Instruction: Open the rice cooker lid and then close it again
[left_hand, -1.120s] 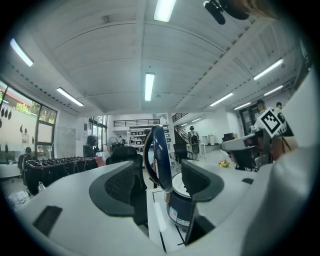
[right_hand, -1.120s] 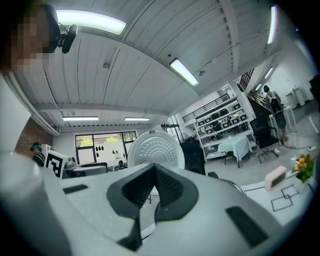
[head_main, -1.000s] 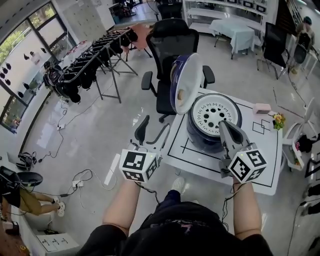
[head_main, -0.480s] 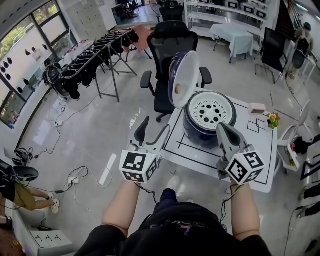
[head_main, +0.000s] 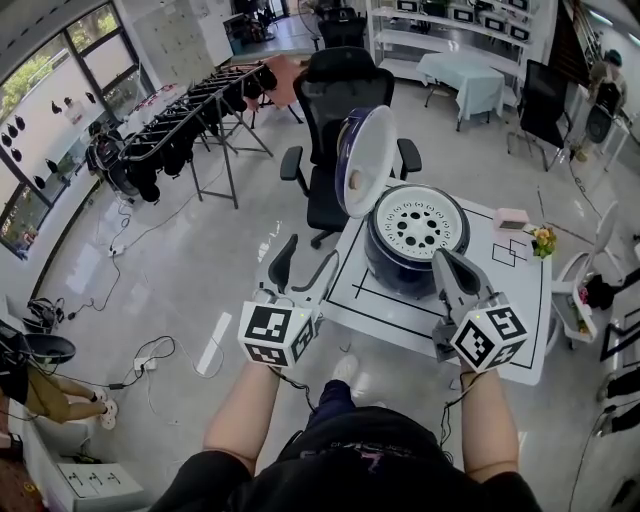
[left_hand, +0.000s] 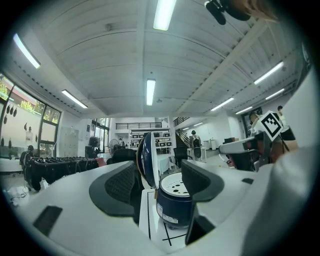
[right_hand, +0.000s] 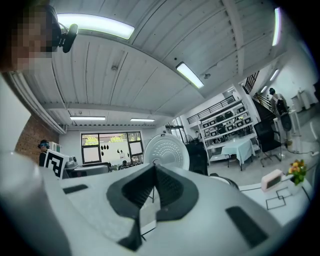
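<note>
A dark blue rice cooker (head_main: 392, 268) stands on the white table (head_main: 515, 300). Its lid (head_main: 364, 160) stands upright and open, and the white perforated inner plate (head_main: 418, 222) shows. My left gripper (head_main: 305, 262) is open and empty off the table's left edge, short of the cooker. In the left gripper view the cooker (left_hand: 175, 205) and its raised lid (left_hand: 148, 159) stand between the spread fingers of that gripper (left_hand: 159, 169). My right gripper (head_main: 441, 257) is shut on nothing at the cooker's near right side. In the right gripper view the lid's white inside (right_hand: 166, 151) shows beyond that gripper's tips (right_hand: 154, 166).
A black office chair (head_main: 345, 90) stands behind the table. A pink block (head_main: 510, 217) and small flowers (head_main: 543, 240) lie on the table's far right. A rack of dark gear (head_main: 190, 110) stands at the left, and cables (head_main: 150, 362) lie on the floor.
Both grippers have drawn back a little from the cooker toward me. The lid stays upright and open.
</note>
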